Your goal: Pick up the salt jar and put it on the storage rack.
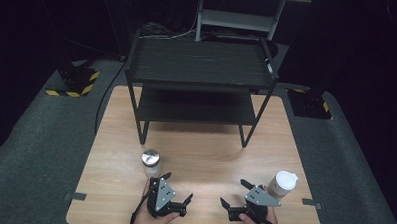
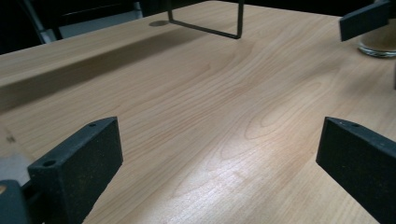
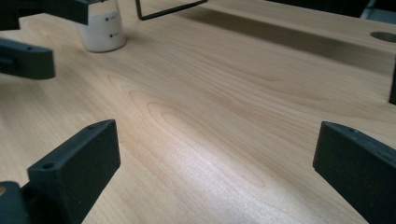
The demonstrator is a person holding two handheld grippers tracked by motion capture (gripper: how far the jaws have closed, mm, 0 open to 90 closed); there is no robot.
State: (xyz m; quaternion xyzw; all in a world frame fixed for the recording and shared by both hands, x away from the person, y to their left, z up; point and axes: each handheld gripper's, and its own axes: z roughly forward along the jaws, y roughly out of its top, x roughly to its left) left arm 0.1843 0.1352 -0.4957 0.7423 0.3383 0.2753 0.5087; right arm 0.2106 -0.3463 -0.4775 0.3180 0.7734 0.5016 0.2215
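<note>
Near the front edge of the light wooden table (image 1: 200, 157), both hand-held grippers rest low with jaws spread wide and nothing between them, angled inward toward each other, probably a ready pose before reaching. Just ahead of the left hand-held gripper (image 1: 178, 187) stands a small glass jar with a silver lid (image 1: 150, 163); just beside the right hand-held gripper (image 1: 233, 193) stands a white lidded paper cup (image 1: 283, 183). Behind them, the black two-tier metal shelf (image 1: 200, 62) stands bare, likely their destination.
</note>
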